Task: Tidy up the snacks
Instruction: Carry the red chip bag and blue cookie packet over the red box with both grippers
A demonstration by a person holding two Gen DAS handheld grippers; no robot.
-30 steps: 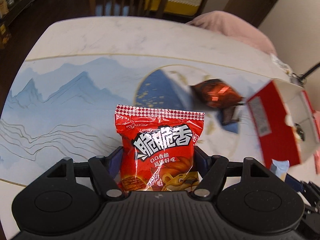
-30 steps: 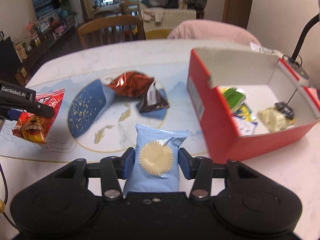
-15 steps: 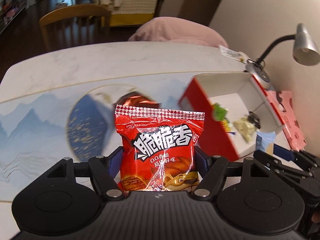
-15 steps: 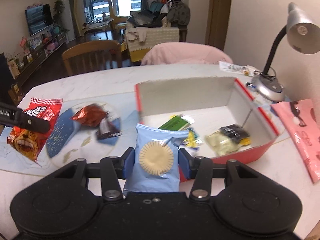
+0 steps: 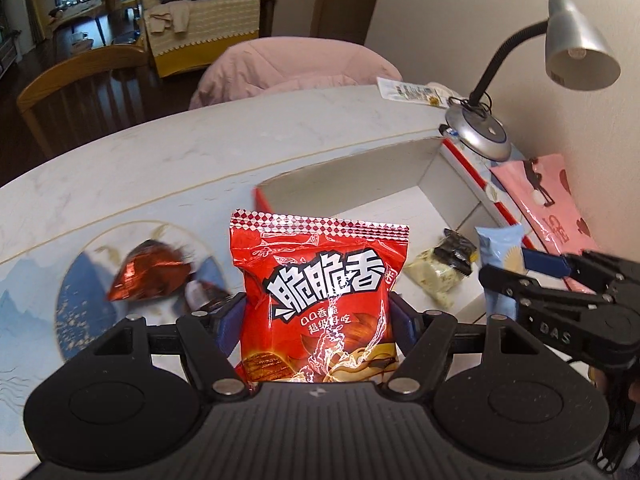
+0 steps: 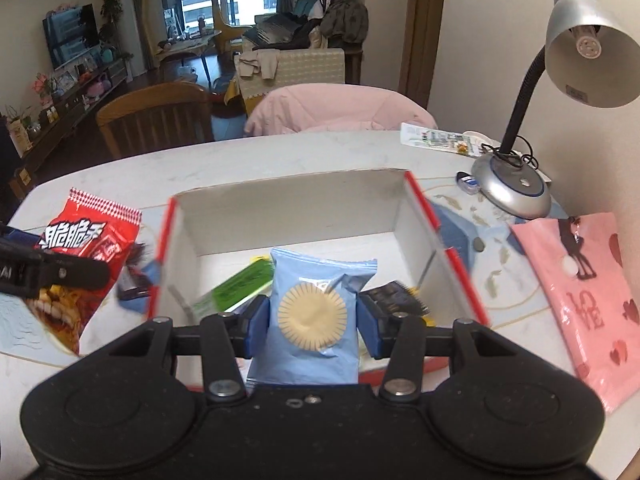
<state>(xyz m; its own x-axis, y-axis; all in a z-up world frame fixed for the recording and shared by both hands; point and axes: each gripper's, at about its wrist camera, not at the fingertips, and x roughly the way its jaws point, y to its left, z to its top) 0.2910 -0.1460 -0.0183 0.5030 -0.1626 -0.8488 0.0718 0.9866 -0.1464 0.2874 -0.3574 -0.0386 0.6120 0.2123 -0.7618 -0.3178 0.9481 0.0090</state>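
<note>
Grippers, two, each clamp one packet: left gripper (image 5: 318, 312) red snack bag (image 5: 320, 304), right gripper (image 6: 312, 318) blue biscuit pack (image 6: 314, 316).

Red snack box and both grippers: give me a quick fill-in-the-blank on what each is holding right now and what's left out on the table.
1. The left gripper has its jaws shut on a ____ snack packet.
2. The right gripper holds a light ____ cookie packet over the red box.
3. The green packet lies ____ the box.
4. A foil-wrapped snack lies on the table, ____ the box.

Missing words: red; blue; inside; outside
</note>
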